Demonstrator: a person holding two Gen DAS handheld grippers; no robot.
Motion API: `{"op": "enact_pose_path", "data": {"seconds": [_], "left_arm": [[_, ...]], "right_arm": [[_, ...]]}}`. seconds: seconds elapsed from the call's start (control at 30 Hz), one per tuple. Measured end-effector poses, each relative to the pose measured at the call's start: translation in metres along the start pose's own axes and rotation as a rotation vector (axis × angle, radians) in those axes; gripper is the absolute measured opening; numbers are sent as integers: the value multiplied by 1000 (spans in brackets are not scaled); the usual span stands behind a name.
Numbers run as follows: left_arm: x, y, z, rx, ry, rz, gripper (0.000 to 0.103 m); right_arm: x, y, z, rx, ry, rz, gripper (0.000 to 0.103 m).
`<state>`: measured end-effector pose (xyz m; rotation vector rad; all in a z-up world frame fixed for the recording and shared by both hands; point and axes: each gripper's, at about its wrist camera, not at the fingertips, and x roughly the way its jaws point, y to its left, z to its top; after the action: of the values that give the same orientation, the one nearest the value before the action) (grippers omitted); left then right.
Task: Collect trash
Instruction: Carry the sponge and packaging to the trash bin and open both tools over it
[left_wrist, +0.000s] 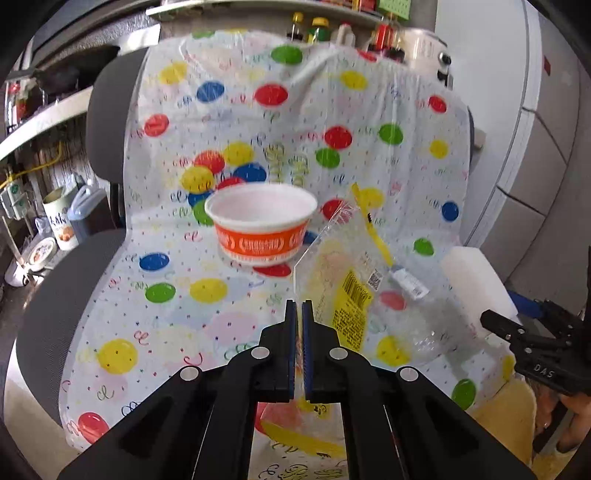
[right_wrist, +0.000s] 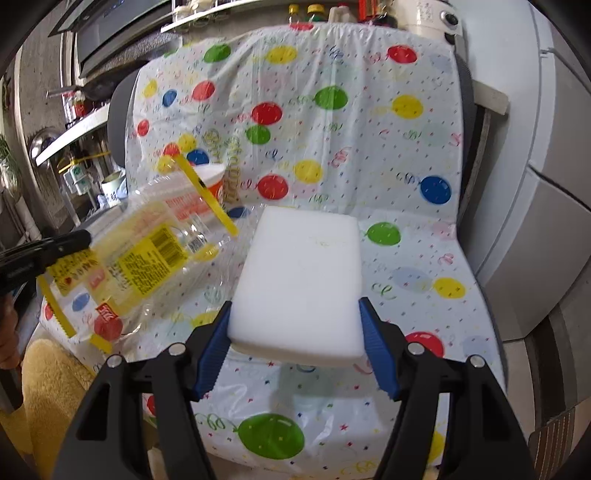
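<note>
In the left wrist view, the left claw (left_wrist: 299, 314) is pinched down on the edge of a clear plastic wrapper (left_wrist: 354, 295), its blue pads nearly touching with only the thin film between them. The wrapper has a yellow label with a barcode and a yellow strip along its far edge, and it hangs tilted to the right of the claw above the chair (left_wrist: 107, 122). The chair's seat and back are draped in a white plastic cover (left_wrist: 236, 110) printed with coloured balloons. A white cup with an orange band (left_wrist: 260, 225) stands upright on the seat, farther back and slightly left of the wrapper, apart from it. At the right edge, the right claw (left_wrist: 498, 326) shows from the side against a white foam block (left_wrist: 476, 280). In the right wrist view, the right claw (right_wrist: 294, 317) stands wide, its blue pads pressing the two near sides of the foam block (right_wrist: 303, 280), which is held flat above the covered seat (right_wrist: 388, 147). To the left, the wrapper (right_wrist: 147, 251) is raised off the seat, gripped at its near left corner by the left claw (right_wrist: 79, 242), whose dark tip alone is in view. The orange-banded cup (right_wrist: 212, 182) is partly hidden behind the wrapper, toward the chair back.
</note>
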<state>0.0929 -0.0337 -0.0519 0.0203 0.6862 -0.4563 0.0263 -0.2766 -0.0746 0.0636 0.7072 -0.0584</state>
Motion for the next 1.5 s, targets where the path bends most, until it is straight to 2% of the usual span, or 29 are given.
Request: {"op": "enact_pose_path", "data": {"seconds": [0.2,0.33,0.5,0.73,0.93,1.23,1.3,1.4,1.5], "left_arm": [[-20,-21,12,-30,-84,19,3],[-28,-39,20,-42,-108,-23,3],[-32,-75,31,-45,-139,-93,3],[-31,-146,39,-7,-165,-190,3],[-19,-217,16,41,-127,-288,3],[-5,-306,-26,88,-16,-472,3],[-10,-325,-30,106,-23,-504,3],[-9,-352,-44,130,-29,-538,3],[10,-377,-70,191,37,-535,3]], "right_arm": [[-15,-15,13,13,-40,-21,65],[-27,-32,16,39,-52,-17,65],[-52,-60,14,60,-76,-60,65],[-93,-113,5,90,-106,-171,65],[-122,-160,-28,129,-92,-277,65],[-169,-229,-106,256,-55,-453,65],[-178,-243,-122,292,-49,-477,65],[-187,-258,-145,331,-29,-509,65],[-182,-268,-172,371,18,-507,65]]}}
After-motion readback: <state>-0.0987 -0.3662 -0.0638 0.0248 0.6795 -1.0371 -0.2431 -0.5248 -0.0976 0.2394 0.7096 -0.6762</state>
